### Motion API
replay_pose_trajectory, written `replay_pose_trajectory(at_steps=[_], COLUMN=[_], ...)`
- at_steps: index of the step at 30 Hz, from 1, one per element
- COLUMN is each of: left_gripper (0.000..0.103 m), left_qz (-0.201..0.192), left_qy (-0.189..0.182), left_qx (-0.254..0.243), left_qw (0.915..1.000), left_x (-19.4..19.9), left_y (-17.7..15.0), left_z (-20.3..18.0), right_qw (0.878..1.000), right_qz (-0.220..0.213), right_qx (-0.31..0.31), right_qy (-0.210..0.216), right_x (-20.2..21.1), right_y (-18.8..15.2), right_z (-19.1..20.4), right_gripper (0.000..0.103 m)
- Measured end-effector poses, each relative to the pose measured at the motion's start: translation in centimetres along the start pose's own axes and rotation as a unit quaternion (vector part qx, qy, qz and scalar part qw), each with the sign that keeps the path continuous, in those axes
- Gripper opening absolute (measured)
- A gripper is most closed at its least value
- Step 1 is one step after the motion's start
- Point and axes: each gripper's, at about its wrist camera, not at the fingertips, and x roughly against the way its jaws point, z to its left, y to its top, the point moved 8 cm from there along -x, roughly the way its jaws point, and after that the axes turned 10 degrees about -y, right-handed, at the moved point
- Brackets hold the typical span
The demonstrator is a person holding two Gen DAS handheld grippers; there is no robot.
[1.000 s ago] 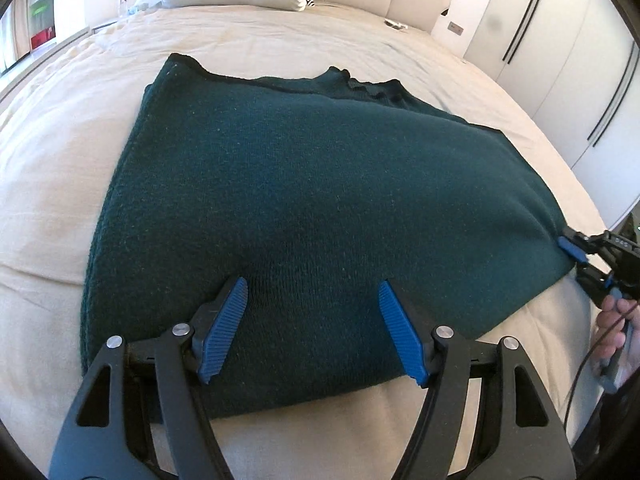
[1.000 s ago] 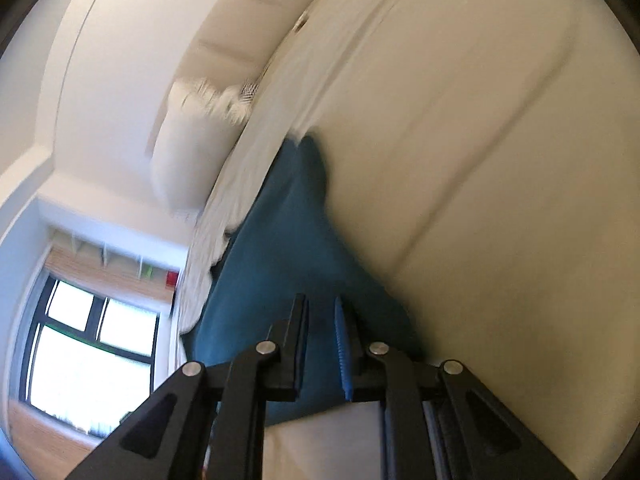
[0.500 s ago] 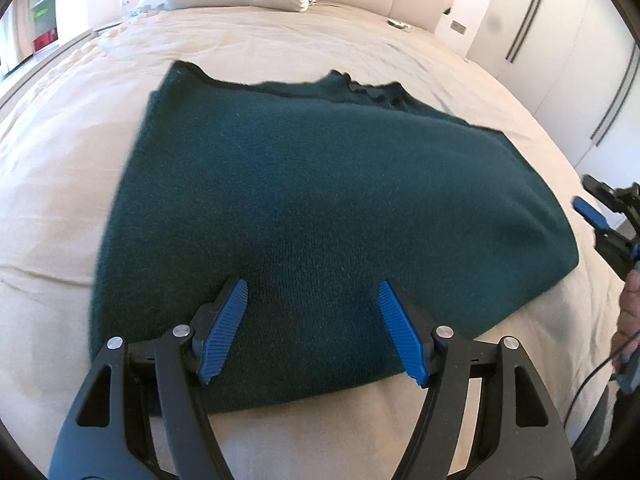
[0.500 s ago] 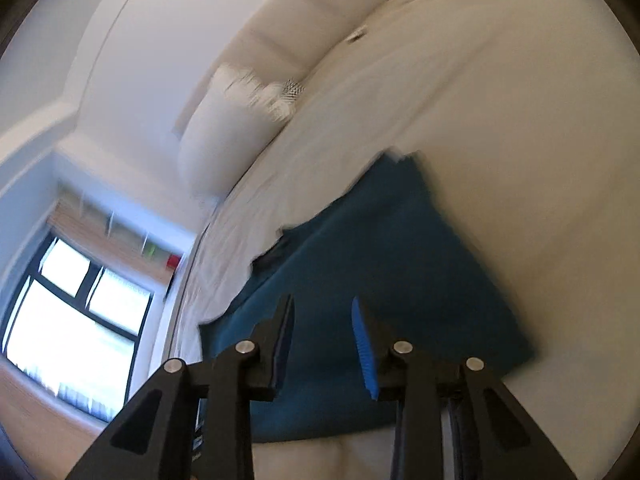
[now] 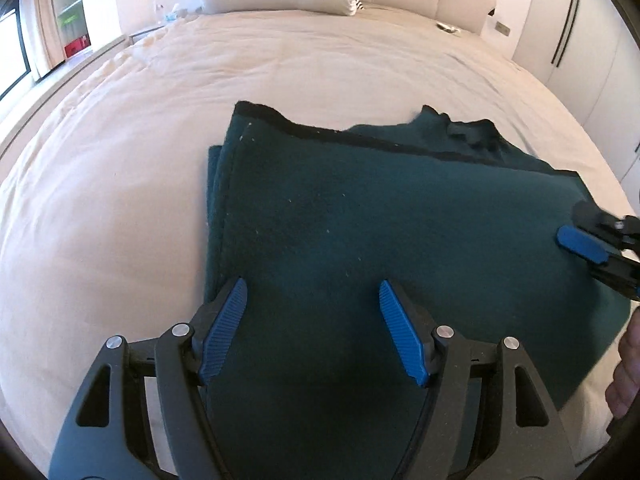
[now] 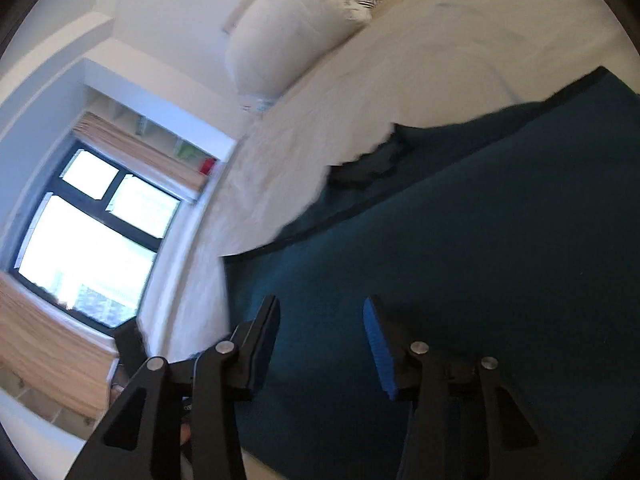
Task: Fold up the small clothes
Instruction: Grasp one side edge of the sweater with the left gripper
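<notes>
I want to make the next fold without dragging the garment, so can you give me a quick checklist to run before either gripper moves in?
1. Dark green garment lies folded on the bed: ok.
2. Left gripper jaws open, nothing pinched: ok.
3. Right gripper clear of cloth: ok, jaws opening, nothing between them.
4. Folded left edges aligned: not ok, a lower layer peeks out.
5. Far collar area flat: not ok, rumpled.
6. Near edge flat: cannot tell, hidden behind the left gripper.
</notes>
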Motion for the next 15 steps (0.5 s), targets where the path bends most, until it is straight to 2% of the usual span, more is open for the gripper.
replay_pose_trajectory(at_steps=[2, 4, 10, 15], left_gripper=[0.069, 0.069, 0.07, 0.07], left_qz=[-0.001, -0.004, -0.004, -0.007], left_qy=[0.007, 0.01, 0.004, 0.0], left_qx=[-0.008, -0.013, -0.01, -0.011], left_qw=[0.9999, 0.9999, 0.9999, 0.9999], left_x=[-0.1, -0.3, -0.4, -0.5], left_y=[0.0, 0.0, 0.0, -0.2], left_z=[-0.1, -0.1, 0.2, 0.3], right_qw=[1.0, 0.999, 0.993, 0.979], right_qz=[-0.007, -0.014, -0.061, -0.116], right_qx=[-0.018, -0.034, -0.1, -0.166], right_qy=[0.006, 0.007, -0.007, -0.032], right_x=[0.1, 0.7, 3.8, 7.6], right_y=[0.6, 1.1, 3.6, 4.9], right_z=[-1.4, -2.7, -8.6, -14.0], right_gripper=[0.043, 0.034, 0.031, 0.029])
